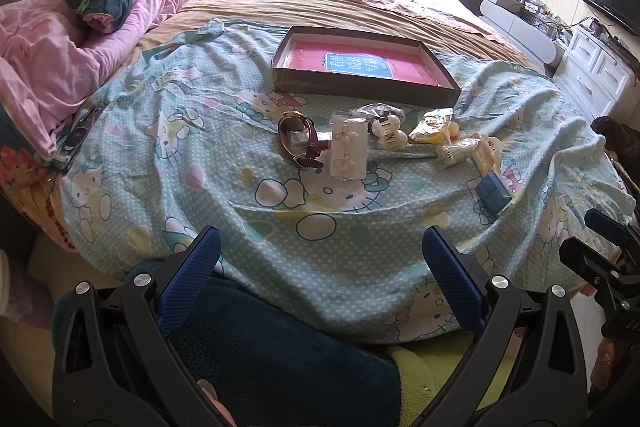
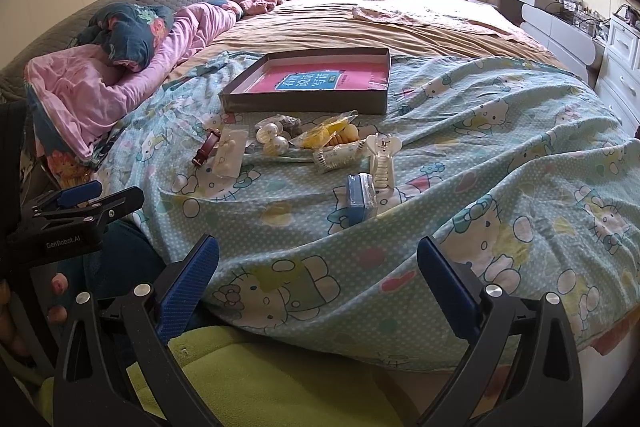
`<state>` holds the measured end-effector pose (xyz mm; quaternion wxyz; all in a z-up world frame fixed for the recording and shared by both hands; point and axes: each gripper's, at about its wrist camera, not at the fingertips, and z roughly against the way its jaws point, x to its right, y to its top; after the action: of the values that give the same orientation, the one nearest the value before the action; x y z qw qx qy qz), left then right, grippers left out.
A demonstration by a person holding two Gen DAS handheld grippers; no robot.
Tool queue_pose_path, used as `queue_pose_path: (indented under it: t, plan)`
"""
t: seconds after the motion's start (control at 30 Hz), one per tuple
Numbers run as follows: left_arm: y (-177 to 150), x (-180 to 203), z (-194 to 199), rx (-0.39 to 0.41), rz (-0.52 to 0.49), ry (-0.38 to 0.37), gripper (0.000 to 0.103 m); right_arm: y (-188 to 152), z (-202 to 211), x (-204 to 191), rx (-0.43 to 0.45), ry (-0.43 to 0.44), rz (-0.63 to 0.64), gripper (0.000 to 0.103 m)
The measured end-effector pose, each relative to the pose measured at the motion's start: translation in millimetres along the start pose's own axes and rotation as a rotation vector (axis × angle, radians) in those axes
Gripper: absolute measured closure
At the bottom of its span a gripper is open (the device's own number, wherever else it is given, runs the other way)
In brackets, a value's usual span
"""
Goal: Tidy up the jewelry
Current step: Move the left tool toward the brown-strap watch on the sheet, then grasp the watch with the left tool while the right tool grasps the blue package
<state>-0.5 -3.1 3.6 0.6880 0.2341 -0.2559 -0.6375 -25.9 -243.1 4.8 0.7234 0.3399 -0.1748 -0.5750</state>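
Both claws hang spread and empty at the near edge of a bed, the left claw point(image 1: 322, 275) and the right claw point(image 2: 318, 279) each short of a loose row of jewelry on the cartoon-cat sheet point(image 1: 208, 187). Ahead of the left claw lies a burgundy-strapped wristwatch point(image 1: 298, 139), its band curled and its case gold-toned, touching a clear card of earrings point(image 1: 349, 147); just right of these sit a pearl hair clip point(image 1: 388, 135) and a yellow packet in cellophane point(image 1: 434, 129). Ahead of the right claw stand a cream claw clip point(image 2: 383, 161) and, nearer, a small blue box point(image 2: 362, 199) tipped on a fold. Beyond the whole row waits a shallow open box point(image 2: 316, 103) with a pink-and-blue booklet on its floor, the likely place for the pieces. No piece appears to have been moved into it yet. The opening step probably calls for reaching forward with one claw to a single item at the row's edge, closing across its narrow side, and lifting clear of the soft, rumpled sheet so neighbours are not dragged along.
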Motion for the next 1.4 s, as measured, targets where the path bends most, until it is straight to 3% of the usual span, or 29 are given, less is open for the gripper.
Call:
queue_pose_path:
  t: [0.83, 1.17, 1.4]
  plan:
    - [0, -1, -1, -0.007, 0.016, -0.006, 0.008, 5, -5, -5, 0.005, 0.013, 0.024, 0.004]
    - [6, -31, -26, -0.055, 0.108, -0.009, 0.008, 20, -47, 0, -0.077, 0.022, 0.018, 0.004]
    - [17, -50, -55, -0.109, 0.141, -0.061, 0.008, 26, -75, 4, -0.107, 0.025, 0.032, 0.004]
